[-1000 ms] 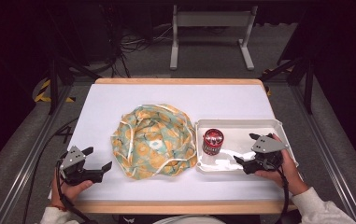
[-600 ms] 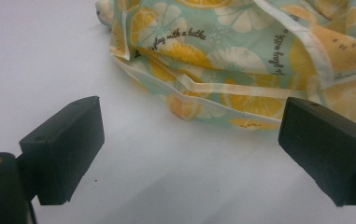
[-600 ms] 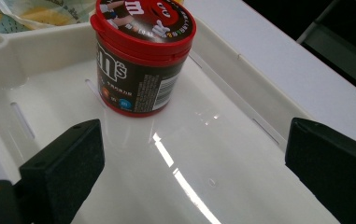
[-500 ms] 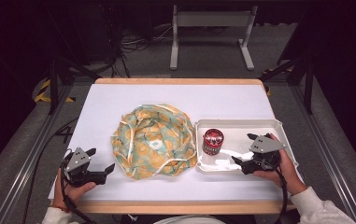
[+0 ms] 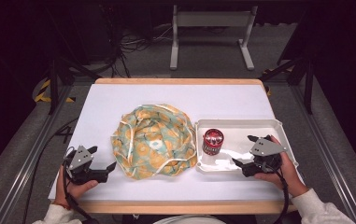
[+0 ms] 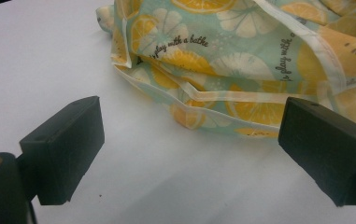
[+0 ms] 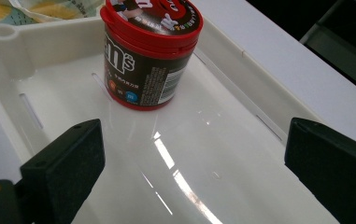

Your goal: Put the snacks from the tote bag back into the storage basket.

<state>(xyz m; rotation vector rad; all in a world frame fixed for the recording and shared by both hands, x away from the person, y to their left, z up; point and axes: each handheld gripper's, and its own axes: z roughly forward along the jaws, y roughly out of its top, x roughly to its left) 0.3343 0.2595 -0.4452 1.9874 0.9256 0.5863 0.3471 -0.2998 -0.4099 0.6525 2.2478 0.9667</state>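
Observation:
A crumpled cloth bag [image 5: 154, 140] with a lemon print lies in the middle of the white table. In the left gripper view its hemmed edge [image 6: 241, 60] is just beyond the jaws. My left gripper [image 5: 104, 164] rests open near the front left, pointing at the cloth without touching it, and nothing is between its jaws [image 6: 189, 154]. A red-lidded candy can [image 5: 212, 141] stands upright at the left end of a white tray [image 5: 241, 123]. My right gripper [image 5: 242, 157] hovers open over the tray's right part, aimed at the can [image 7: 150, 51], jaws wide and empty [image 7: 194, 154].
The tray's raised wall [image 7: 259, 79] runs along the right of the right gripper view. The table's wooden front edge [image 5: 175, 205] lies just below both hands. Bare white tabletop [image 5: 180, 95] stretches behind the cloth and tray.
Both grippers have barely moved. The right one has drifted slightly toward the front edge. Cloth, can and tray are where they were.

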